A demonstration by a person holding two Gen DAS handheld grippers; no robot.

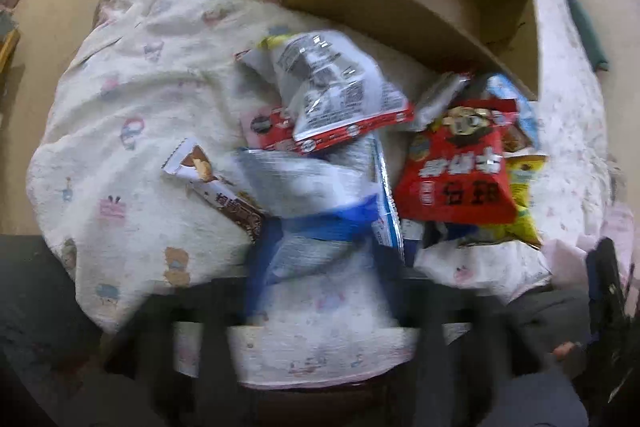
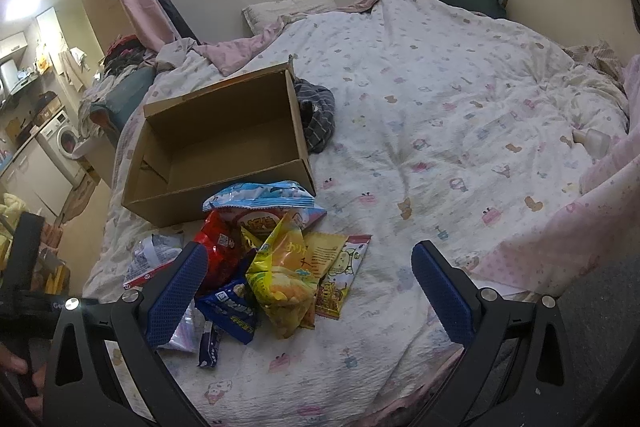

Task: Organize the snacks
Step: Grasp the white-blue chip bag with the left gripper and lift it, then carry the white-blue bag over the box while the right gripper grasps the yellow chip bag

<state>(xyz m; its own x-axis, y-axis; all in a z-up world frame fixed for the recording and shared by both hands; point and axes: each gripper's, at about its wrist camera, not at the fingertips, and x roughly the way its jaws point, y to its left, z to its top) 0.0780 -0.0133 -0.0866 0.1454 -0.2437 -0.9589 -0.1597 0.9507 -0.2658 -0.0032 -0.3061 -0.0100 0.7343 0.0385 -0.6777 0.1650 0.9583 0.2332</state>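
Right wrist view shows the brown cardboard box (image 2: pixel 224 143) empty on the printed quilt (image 2: pixel 440 115), the crinkly snack-packet pile (image 2: pixel 260 259) beside it unsorted, right gripper (image 2: pixel 308 291) spread wide; left gripper's state unclear through blur.

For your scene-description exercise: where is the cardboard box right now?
In the right wrist view the open cardboard box sits on the bed quilt, left of centre, just behind the snack pile and beside a grey checked cloth.

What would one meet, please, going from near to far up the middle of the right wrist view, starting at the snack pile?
Yellow chip bag → red snack bag → light blue snack bag → open cardboard box → pillow by the wall. The right tongs stand open, holding nothing.
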